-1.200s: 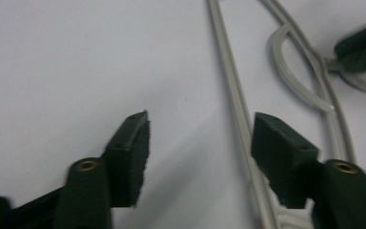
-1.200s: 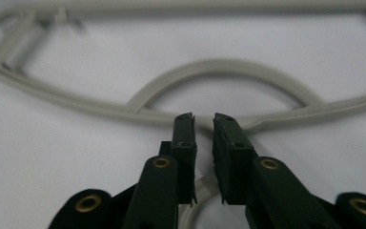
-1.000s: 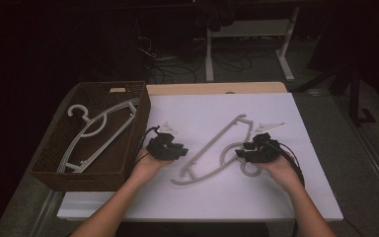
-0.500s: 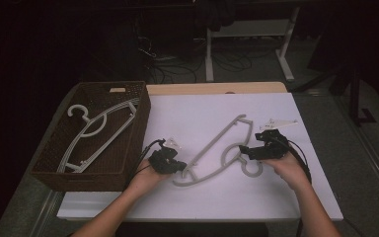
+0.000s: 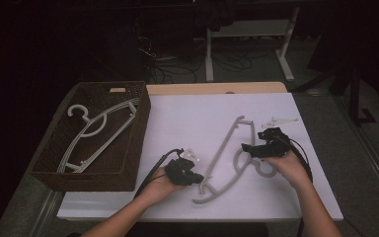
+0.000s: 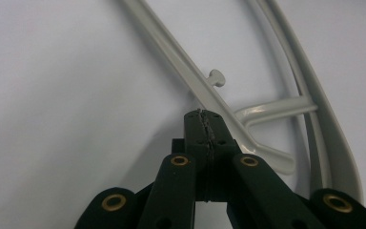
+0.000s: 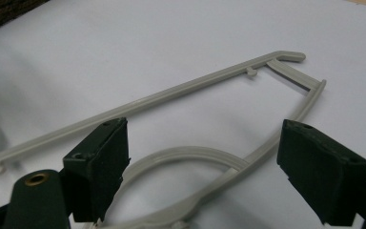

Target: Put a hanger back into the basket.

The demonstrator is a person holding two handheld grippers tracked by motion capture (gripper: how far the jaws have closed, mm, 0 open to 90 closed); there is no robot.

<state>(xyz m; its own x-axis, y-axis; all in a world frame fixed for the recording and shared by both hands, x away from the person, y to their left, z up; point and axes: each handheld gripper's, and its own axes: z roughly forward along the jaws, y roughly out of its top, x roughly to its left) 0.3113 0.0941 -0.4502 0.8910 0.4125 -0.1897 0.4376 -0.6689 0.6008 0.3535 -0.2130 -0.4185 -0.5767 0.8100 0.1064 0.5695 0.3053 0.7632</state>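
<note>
**Fig.: Grey hanger on white table, one gripper at each side**

Far left, high view: brown wicker basket (image 5: 133,148) w/ a pale hanger (image 5: 98,133) lying inside. Right of it, the white table top (image 5: 197,118).

Left gripper (image 5: 196,178), held in the person's left hand (image 5: 160,186), sits near the front edge, tip just beside the lower end of the grey hanger (image 5: 225,158). Left gripper view: jaws pressed together, pads meeting w/ nothing between them; hanger bar (image 6: 181,62) runs diagonally just past the tip, to its right. Contact w/ the bar can't be told.

Grey hanger lies flat at table centre, hook end toward the right hand.

Right gripper (image 5: 249,148) is over the hook side. Right gripper view: jaws spread wide, the hanger's curved section (image 7: 190,157) lying between them, straight bar (image 7: 171,95) beyond; pads not touching it.

Small pale clip piece (image 5: 279,121) lies apart, behind the right gripper.
</note>
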